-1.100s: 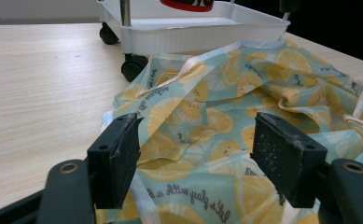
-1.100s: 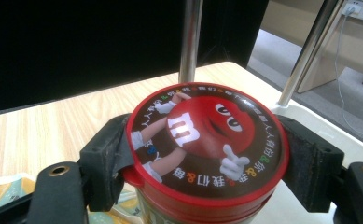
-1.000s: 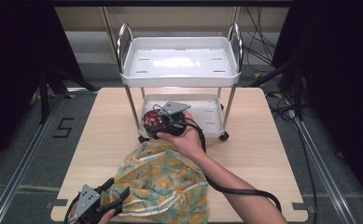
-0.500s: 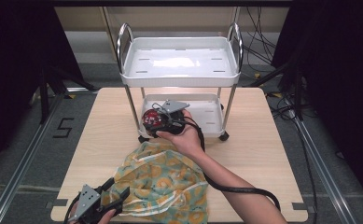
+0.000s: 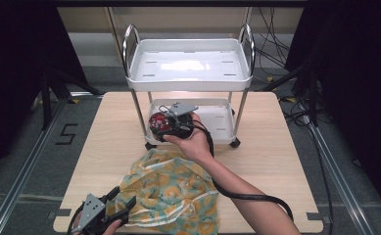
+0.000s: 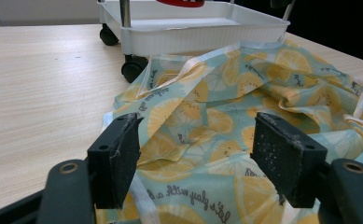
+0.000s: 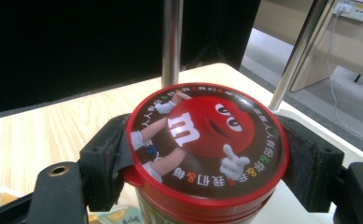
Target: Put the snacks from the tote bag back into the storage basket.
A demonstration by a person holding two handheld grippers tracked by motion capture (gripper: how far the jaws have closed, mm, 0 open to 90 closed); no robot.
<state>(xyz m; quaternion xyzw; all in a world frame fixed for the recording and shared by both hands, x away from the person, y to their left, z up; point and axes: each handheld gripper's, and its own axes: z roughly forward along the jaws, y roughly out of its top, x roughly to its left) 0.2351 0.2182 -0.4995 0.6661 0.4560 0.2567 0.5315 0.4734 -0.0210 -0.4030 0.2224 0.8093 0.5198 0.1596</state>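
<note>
Red-lidded candy tub (image 7: 207,140) clamped in right hand-held gripper (image 7: 207,158); jaws wide.

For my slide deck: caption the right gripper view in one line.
Right gripper clamps a red-lidded candy tub beside the cart's posts.

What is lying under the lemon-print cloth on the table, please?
The lemon-print cloth lies crumpled on the wooden table, which shows all around it. Whatever its folds cover is hidden.
</note>
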